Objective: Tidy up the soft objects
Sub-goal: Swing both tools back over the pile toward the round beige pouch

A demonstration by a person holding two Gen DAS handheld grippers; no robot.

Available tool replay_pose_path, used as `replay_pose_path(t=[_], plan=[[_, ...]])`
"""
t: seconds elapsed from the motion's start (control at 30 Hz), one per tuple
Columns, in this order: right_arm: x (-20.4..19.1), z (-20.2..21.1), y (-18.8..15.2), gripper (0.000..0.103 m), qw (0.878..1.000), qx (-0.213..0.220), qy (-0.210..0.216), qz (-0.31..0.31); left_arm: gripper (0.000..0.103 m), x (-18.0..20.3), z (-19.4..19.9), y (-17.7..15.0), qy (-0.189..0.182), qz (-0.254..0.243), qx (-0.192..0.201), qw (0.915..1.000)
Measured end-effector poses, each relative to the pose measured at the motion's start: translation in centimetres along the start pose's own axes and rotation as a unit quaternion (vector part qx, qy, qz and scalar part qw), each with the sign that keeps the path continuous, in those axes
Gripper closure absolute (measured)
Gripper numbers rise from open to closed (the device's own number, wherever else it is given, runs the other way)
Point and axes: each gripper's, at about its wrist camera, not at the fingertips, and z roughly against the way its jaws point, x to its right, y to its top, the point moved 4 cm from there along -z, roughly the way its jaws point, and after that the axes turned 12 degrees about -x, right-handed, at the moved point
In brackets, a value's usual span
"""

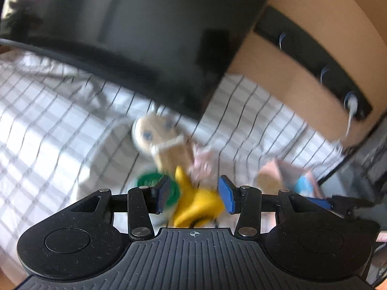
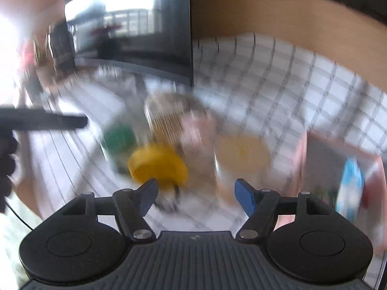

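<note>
Everything sits on a white checked cloth [image 1: 60, 120] with thin dark grid lines, and a big dark screen [image 1: 145, 36] fills the top of the left wrist view, with a wood-coloured wall behind it at the upper right. In that view the left gripper [image 1: 197, 193] has its blue pads spread apart, and a yellow soft toy [image 1: 196, 203] sits right in the gap between them at the bottom centre, though I can't tell if the pads actually touch it. Just above it in the frame lies a beige plush [image 1: 162, 140] with blue eyes, a green round thing [image 1: 154, 183] beside the left pad, and a pinkish soft piece [image 1: 203, 166] to the right. Right wrist view is super blurry: same checked cloth, the right gripper [image 2: 196, 197] is wide open with nothing between its fingers. The yellow toy [image 2: 157, 164] lies just past the left finger, centre-left of frame, the green thing [image 2: 118, 140] further up-left, and a pink box [image 2: 338, 159] at the right edge.
</note>
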Motion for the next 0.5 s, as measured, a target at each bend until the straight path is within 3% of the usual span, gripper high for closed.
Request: replay_pose_path(t=[0.1,0.17,0.27,0.37,0.43,0.5], plan=[[-0.3,3.8,7.6,0.031,0.999,0.028,0.030,-0.033,0.054,0.1,0.9,5.2,0.029,-0.039,-0.023,0.9986],[-0.9,5.7,11.9,0.023,0.997,0.049,0.033,-0.040,0.054,0.5,0.8,7.7,0.055,-0.093,-0.042,0.9933],[-1.9,6.4,15.5,0.014,0.998,0.058,0.013,-0.010,0.054,-0.1,-0.2,9.2,0.064,-0.143,-0.054,0.9862],[-1.6,4.2,15.9,0.014,0.999,0.042,0.009,-0.013,0.054,-2.9,-2.6,9.3,0.015,-0.100,-0.044,0.9939],[-1.3,0.8,15.2,0.014,1.000,-0.006,0.013,-0.011,0.054,-4.9,-4.8,9.1,-0.026,-0.066,-0.053,0.9961],[-1.1,-2.7,14.2,0.014,0.999,-0.049,0.006,-0.014,0.054,-6.9,-7.2,8.9,-0.041,-0.046,-0.068,0.9958]])
